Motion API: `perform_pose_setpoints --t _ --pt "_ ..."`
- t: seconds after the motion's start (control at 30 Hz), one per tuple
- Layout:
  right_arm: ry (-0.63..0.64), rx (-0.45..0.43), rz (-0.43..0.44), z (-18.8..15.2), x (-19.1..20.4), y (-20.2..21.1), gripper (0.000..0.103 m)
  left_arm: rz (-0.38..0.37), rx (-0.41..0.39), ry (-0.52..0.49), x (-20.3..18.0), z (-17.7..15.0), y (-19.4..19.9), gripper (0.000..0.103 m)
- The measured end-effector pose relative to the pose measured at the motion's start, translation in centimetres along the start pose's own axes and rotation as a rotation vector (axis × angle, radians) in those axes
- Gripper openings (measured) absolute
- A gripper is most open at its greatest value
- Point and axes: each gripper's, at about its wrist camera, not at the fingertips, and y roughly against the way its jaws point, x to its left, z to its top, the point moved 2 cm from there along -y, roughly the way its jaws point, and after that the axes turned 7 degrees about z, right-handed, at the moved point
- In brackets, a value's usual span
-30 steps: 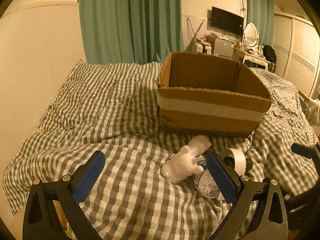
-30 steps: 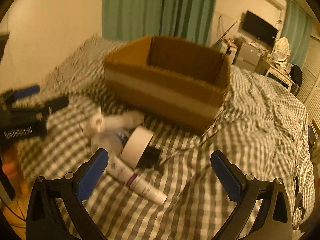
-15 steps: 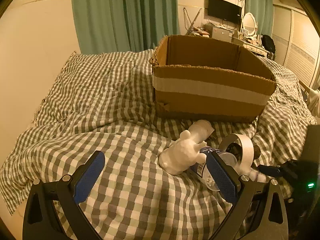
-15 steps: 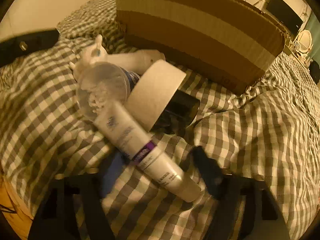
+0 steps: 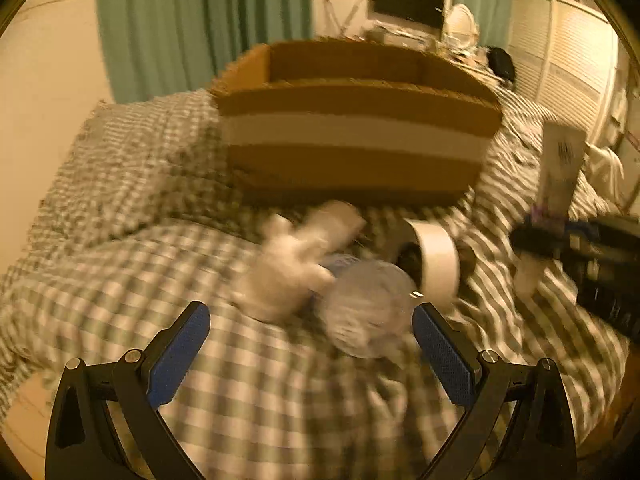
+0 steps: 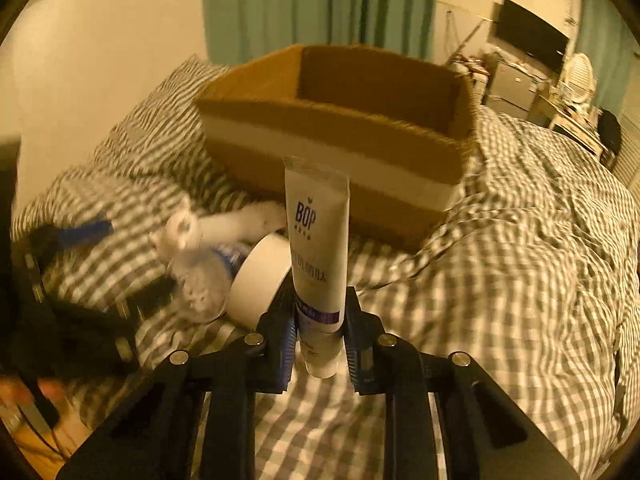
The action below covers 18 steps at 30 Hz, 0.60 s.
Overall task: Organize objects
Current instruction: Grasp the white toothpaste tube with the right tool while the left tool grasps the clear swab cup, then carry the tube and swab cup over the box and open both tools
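My right gripper [image 6: 320,332] is shut on a white BOP tube [image 6: 318,240] and holds it upright above the checked bedspread; it also shows in the left wrist view [image 5: 560,168]. An open cardboard box [image 6: 332,140] stands behind it. My left gripper [image 5: 310,344] is open and empty, just in front of a pile: a white toy figure [image 5: 288,268], a clear plastic bottle [image 5: 368,308] and a roll of white tape [image 5: 436,264]. The same toy [image 6: 224,224], bottle [image 6: 200,280] and tape [image 6: 260,280] lie left of the tube in the right wrist view.
The checked bedspread [image 5: 120,240] covers the bed. A cream wall [image 5: 40,100] runs along the left and green curtains [image 5: 200,20] hang behind the box. A dresser with a TV [image 6: 532,40] stands at the far right.
My right gripper has closed on the tube and lifted it upright off the bed. My left gripper has moved closer to the pile of objects, still open.
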Motion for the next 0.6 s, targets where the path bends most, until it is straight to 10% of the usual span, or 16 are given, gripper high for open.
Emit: perform_pose_setpoints --t 0.4,0.6 --pt "-0.028 0.004 0.002 0.3 0.1 0.0 0.020 -0.009 0.070 -0.045 -2.2 0.6 -4.8 0.103" --pt "-0.034 0.010 -0.005 0.3 -0.2 -0.1 0.020 -0.087 0.113 -0.071 -2.5 0.2 -5.1 0.068"
